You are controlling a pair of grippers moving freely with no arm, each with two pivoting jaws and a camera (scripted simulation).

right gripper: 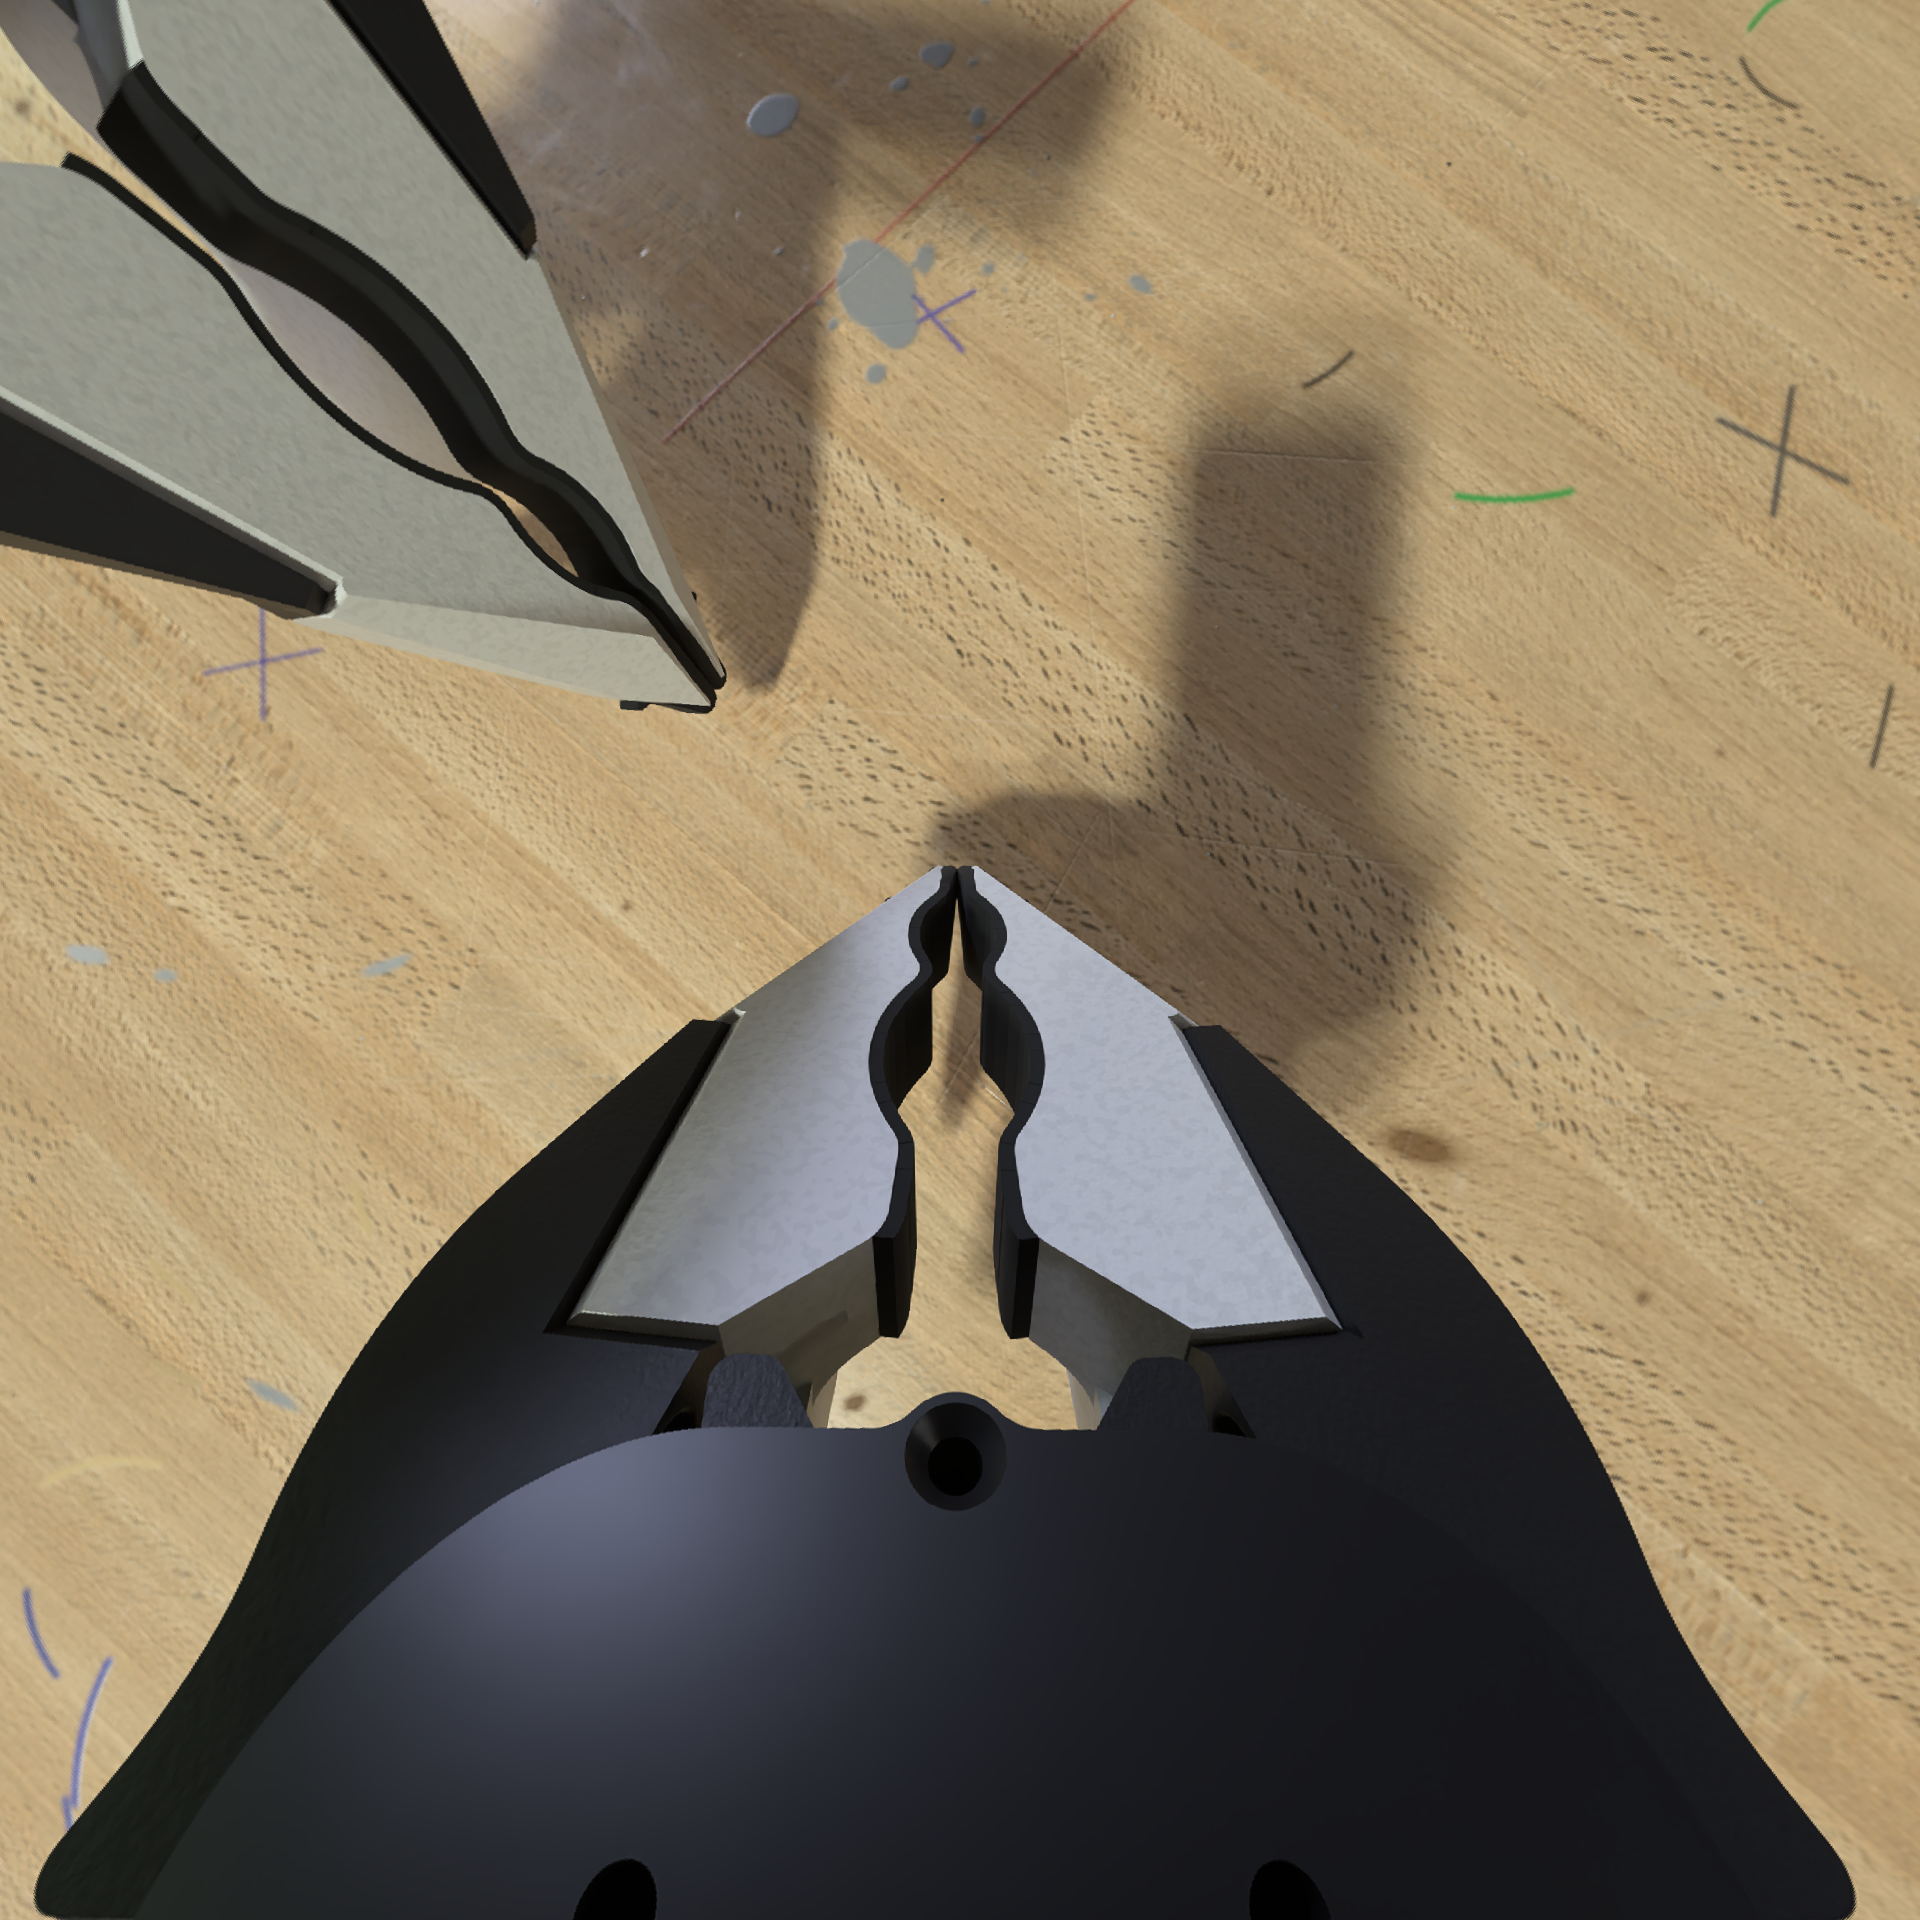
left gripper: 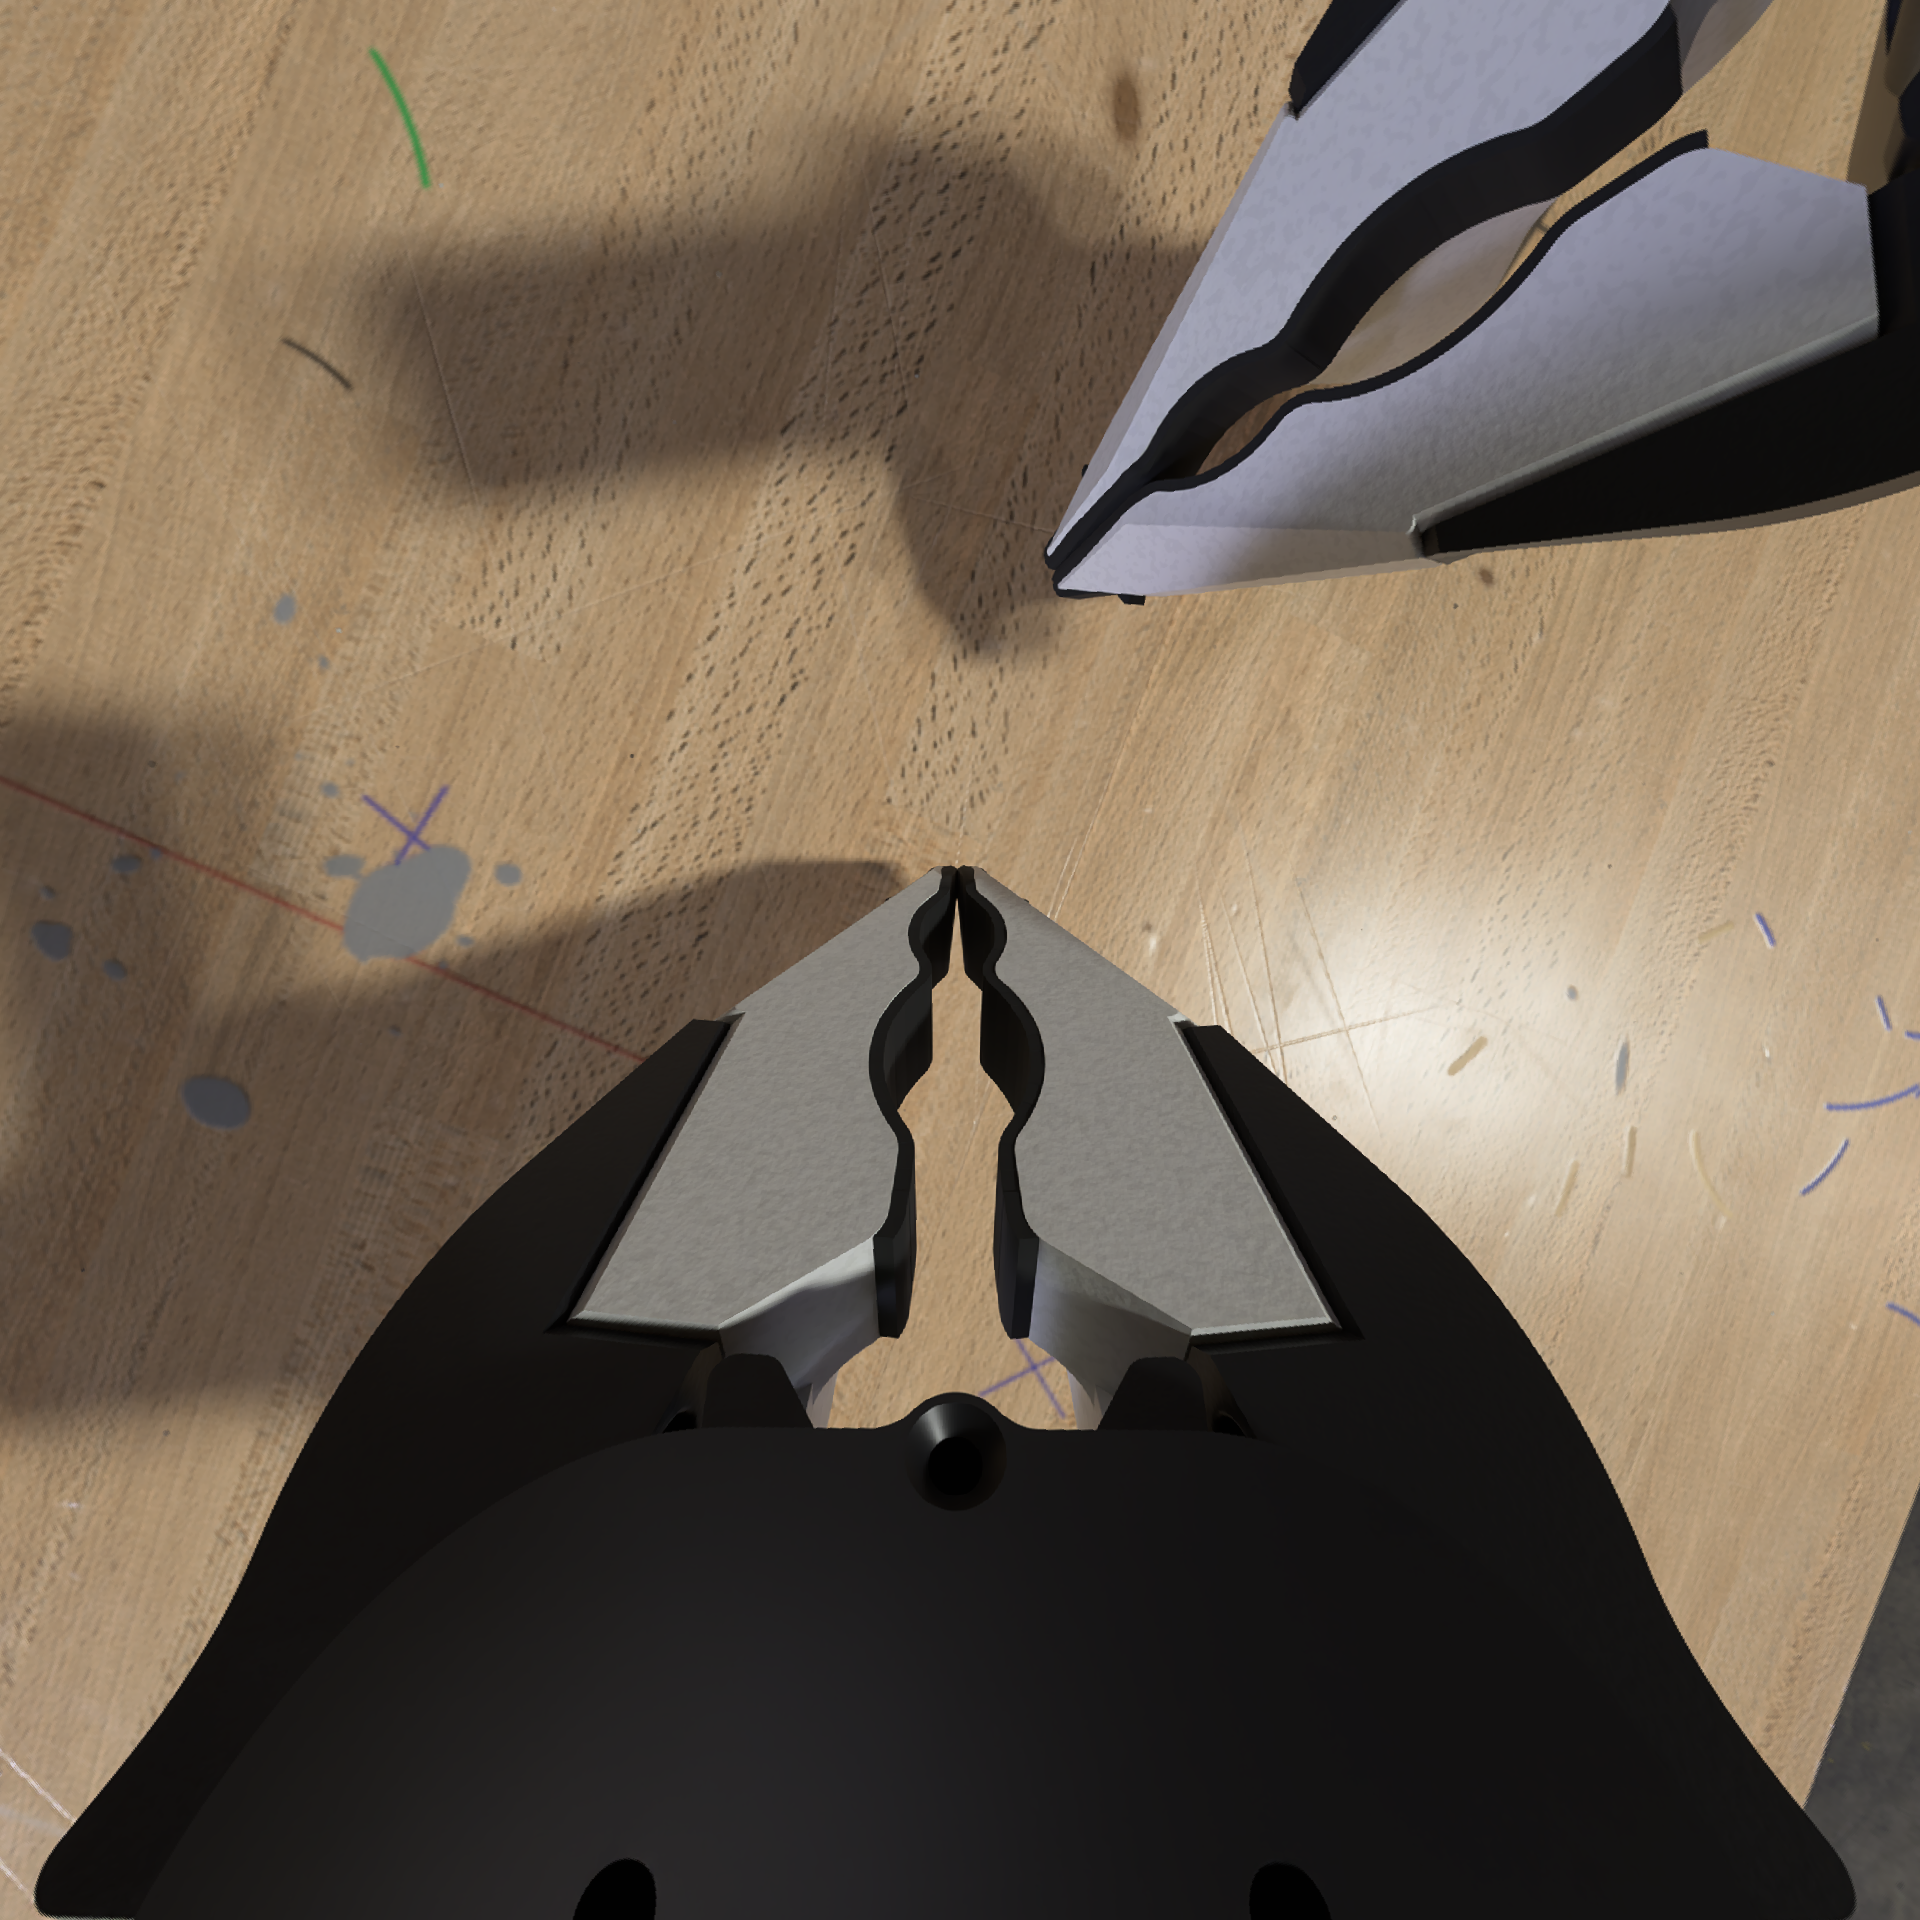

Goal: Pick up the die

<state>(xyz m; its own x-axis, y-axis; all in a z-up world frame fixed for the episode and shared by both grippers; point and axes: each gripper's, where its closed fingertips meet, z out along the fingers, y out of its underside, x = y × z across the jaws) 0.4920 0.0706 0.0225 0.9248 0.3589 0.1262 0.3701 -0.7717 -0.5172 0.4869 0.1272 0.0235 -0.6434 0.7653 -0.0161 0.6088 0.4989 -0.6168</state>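
No die shows in either view. My left gripper (left gripper: 957,871) is shut with nothing between its tips, above the wooden table (left gripper: 1247,790). My right gripper (right gripper: 957,871) is also shut and empty above the table (right gripper: 1143,644). In the left wrist view the right gripper (left gripper: 1058,566) comes in from the upper right, tips together. In the right wrist view the left gripper (right gripper: 712,681) comes in from the upper left, tips together. The two grippers point toward each other, a short way apart.
The tabletop bears grey paint blotches (left gripper: 405,899), a thin red line (left gripper: 499,992), pen crosses (right gripper: 1782,452) and green arcs (left gripper: 403,120). Gripper shadows fall across the wood (right gripper: 1288,644). The table's edge shows at the lower right (left gripper: 1860,1714).
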